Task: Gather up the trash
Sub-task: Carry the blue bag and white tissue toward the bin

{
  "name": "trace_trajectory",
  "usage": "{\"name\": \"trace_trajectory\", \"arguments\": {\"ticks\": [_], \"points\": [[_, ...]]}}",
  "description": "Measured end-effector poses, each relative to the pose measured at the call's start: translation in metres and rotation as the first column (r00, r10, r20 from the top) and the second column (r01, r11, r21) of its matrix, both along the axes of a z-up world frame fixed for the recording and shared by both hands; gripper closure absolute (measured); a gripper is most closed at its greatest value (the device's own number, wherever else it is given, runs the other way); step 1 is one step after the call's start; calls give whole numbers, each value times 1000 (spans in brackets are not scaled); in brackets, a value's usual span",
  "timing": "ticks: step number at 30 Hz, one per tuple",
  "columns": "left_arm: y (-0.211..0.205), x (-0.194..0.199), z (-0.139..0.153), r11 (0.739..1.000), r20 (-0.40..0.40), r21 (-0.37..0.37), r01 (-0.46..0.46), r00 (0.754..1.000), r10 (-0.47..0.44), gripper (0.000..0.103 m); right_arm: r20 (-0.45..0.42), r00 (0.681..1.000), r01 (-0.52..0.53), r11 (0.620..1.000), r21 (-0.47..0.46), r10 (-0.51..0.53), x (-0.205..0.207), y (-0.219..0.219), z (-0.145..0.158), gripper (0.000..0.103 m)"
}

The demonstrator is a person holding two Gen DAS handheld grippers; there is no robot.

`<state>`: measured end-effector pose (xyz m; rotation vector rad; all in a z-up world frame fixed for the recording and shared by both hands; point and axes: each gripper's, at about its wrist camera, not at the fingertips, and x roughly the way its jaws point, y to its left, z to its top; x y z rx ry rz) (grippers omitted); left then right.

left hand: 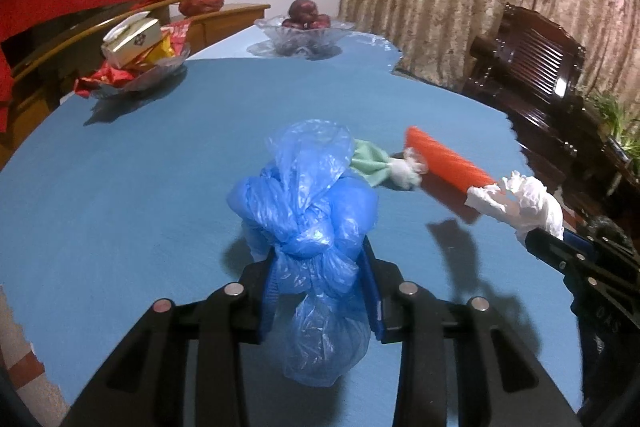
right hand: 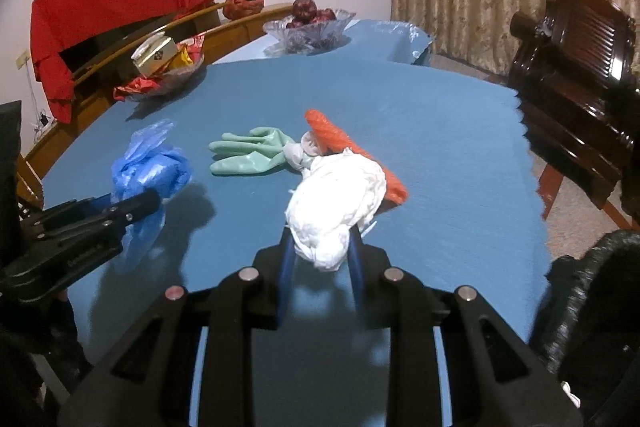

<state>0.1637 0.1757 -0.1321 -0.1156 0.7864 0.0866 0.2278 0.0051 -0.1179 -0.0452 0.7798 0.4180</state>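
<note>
Left wrist view: no brand or label can be read; faint raised letters on the right gripper's body point(left hand: 576, 255) are too blurred to make out, and the box point(left hand: 134, 39) in the far dish carries an emblem only.

Left gripper point(left hand: 320, 267): jaws part closed, pinching the blue bag point(left hand: 308, 211). This bag is thin, crinkled, translucent plastic, knotted near the middle, with one loose end standing above the jaws and the other hanging below them. It is clear of the worktop point(left hand: 120, 167) and casts a shadow on the blue cloth.

Right wrist view: right gripper point(right hand: 320, 243): jaws narrowly spaced, pinching the white wad point(right hand: 336, 203), a crumpled white bundle of tissue or thin plastic; which one cannot be told. The wad is held above the worktop point(right hand: 440, 147).

Trash lying on the worktop:
- green glove point(right hand: 248, 153), flat, fingers pointing toward the blue bag point(right hand: 148, 167);
- small white scrap point(right hand: 298, 151), touching the glove's cuff;
- orange mesh sleeve point(right hand: 348, 147), just beside the scrap, partly hidden behind the wad.

At the far edge stand a glass dish of wrappers point(right hand: 168, 75) and a glass bowl of dark red fruit point(right hand: 310, 23).
</note>
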Motion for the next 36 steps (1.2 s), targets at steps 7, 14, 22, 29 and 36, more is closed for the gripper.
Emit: {"name": "trace_trajectory", "arguments": {"ticks": [7, 14, 22, 29, 36], "points": [[-36, -19, 20, 998, 31, -7, 55, 998, -55, 67, 52, 998, 26, 1000, 5, -26, -30, -27, 25, 79], [-72, -35, 36, 993, 67, -3, 118, 991, -117, 67, 97, 992, 81, 997, 14, -82, -59, -65, 46, 79], [-114, -49, 50, 979, 90, 0, 203, 975, -202, 67, 132, 979, 153, 988, 22, -154, -91, -114, 62, 79], [-154, -56, 54, 960, 99, 0, 279, 956, -277, 67, 142, 961, 239, 971, 16, -239, -115, -156, 64, 79], [-198, -58, 56, 930, 109, 7, 367, 924, -366, 67, 155, 932, 331, 944, 7, -328, -134, -197, 64, 79]]}}
